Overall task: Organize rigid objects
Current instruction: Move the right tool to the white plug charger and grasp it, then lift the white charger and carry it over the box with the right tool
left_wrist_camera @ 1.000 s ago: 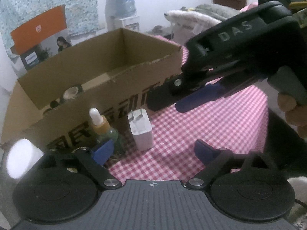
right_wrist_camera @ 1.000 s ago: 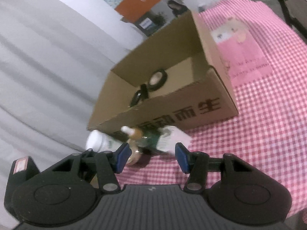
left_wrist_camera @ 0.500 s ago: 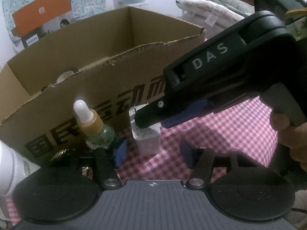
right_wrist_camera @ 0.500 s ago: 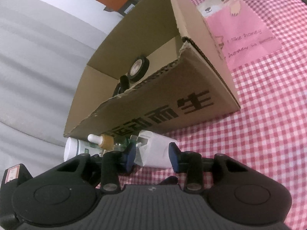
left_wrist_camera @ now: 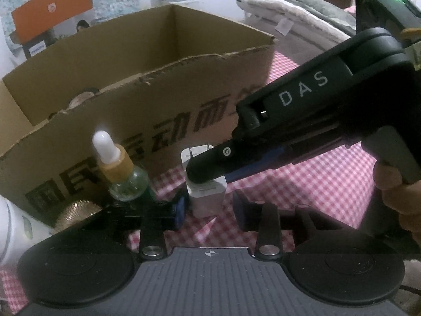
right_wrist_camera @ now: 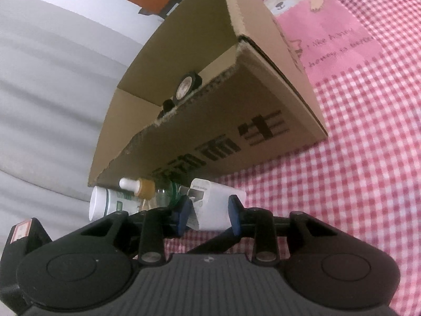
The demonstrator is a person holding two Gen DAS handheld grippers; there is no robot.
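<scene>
A white charger plug (left_wrist_camera: 206, 193) stands on the pink checked cloth in front of a cardboard box (left_wrist_camera: 163, 110). It also shows in the right wrist view (right_wrist_camera: 215, 205). My right gripper (right_wrist_camera: 209, 213) has closed its blue pads on the plug's two sides; in the left wrist view its black body (left_wrist_camera: 302, 121) reaches in from the right. My left gripper (left_wrist_camera: 210, 209) is open, its pads either side of the plug's base without touching. A glass dropper bottle (left_wrist_camera: 118, 168) stands left of the plug.
A white bottle (right_wrist_camera: 105, 205) lies at the box's left corner beside a gold lid (left_wrist_camera: 76, 212). Rolls of black tape (right_wrist_camera: 186, 85) sit inside the box. A pink printed patch (right_wrist_camera: 323, 26) lies right of the box.
Both grippers moved closer to the plug and box. The right gripper's pads narrowed from a wide gap until they closed on the plug. The left gripper's pads also narrowed around it.
</scene>
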